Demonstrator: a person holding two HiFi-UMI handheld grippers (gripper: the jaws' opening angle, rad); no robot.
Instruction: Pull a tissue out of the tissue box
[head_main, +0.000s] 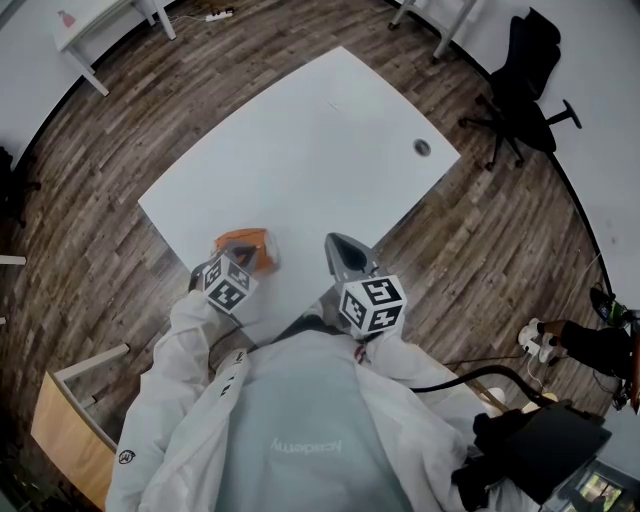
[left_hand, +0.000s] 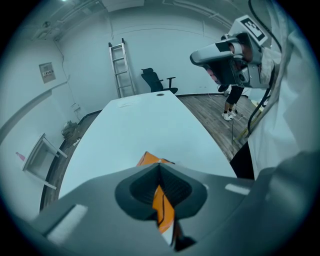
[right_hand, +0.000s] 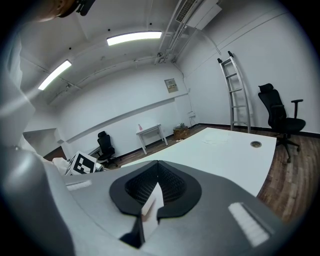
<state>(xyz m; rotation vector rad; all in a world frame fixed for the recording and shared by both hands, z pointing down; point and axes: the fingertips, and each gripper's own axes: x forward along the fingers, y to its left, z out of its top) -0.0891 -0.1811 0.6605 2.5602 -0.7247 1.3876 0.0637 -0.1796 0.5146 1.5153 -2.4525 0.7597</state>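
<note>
An orange tissue box (head_main: 243, 245) sits near the front edge of the white table (head_main: 310, 150). I cannot make out a tissue sticking out of it. My left gripper (head_main: 243, 260) hovers just over the box's near side, pointing steeply down, jaws shut with nothing between them. In the left gripper view the box (left_hand: 149, 160) shows right behind the closed tips of the left gripper (left_hand: 159, 165). My right gripper (head_main: 336, 242) is held to the right of the box, apart from it, over the table edge. In its own view the right gripper (right_hand: 156, 163) is shut and empty.
A round cable hole (head_main: 422, 148) lies at the table's far right. A black office chair (head_main: 525, 85) stands beyond it. A small white side table (head_main: 100, 25) is at the far left, a wooden cabinet (head_main: 65, 420) at my left. A ladder (left_hand: 119, 70) leans on the wall.
</note>
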